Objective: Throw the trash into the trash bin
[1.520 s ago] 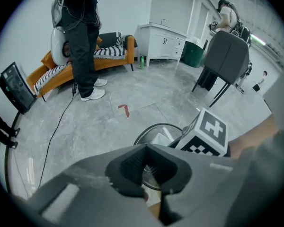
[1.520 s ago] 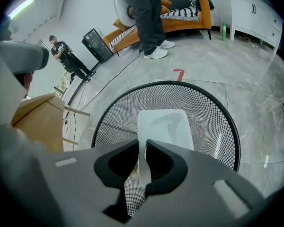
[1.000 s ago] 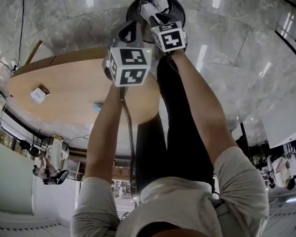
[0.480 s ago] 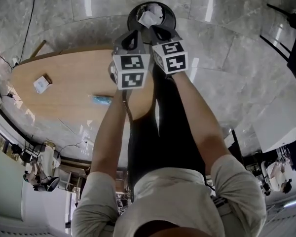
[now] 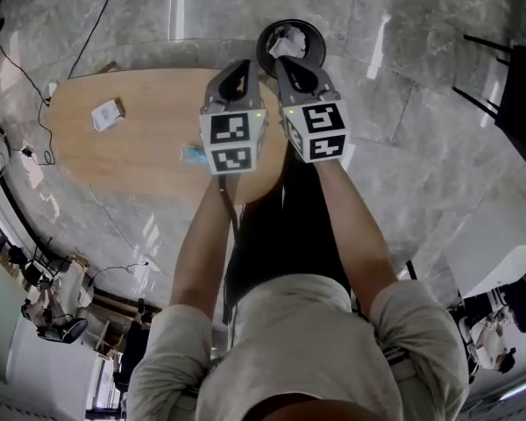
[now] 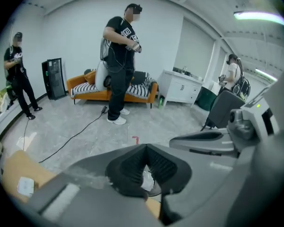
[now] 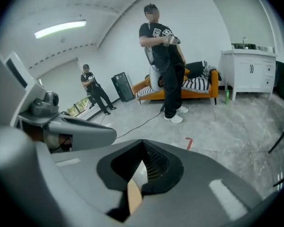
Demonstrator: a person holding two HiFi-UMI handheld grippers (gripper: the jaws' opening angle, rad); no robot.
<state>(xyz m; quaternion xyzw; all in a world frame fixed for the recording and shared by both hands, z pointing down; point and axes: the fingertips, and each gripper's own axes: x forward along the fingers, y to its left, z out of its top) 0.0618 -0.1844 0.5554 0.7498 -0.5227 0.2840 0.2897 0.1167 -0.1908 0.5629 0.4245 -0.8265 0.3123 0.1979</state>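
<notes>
trash (image 5: 287,41) | inside trash bin (image 5: 321,46) | below, ahead of right claw (image 5: 279,60) | shut, empty

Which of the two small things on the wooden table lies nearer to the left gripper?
The blue piece, seen just beside the left gripper; the white packet lies far off, near the table's left end.

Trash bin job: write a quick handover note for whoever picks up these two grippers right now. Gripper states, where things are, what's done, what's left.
Left gripper: shut, empty.
Right gripper: shut, empty.
Both are side by side above the end of the table nearest the trash bin.
Done: crumpled white paper is in the bin, which stands on the floor.
Left: a small white packet and a small blue item lie on the table; probably bin those next.
</notes>
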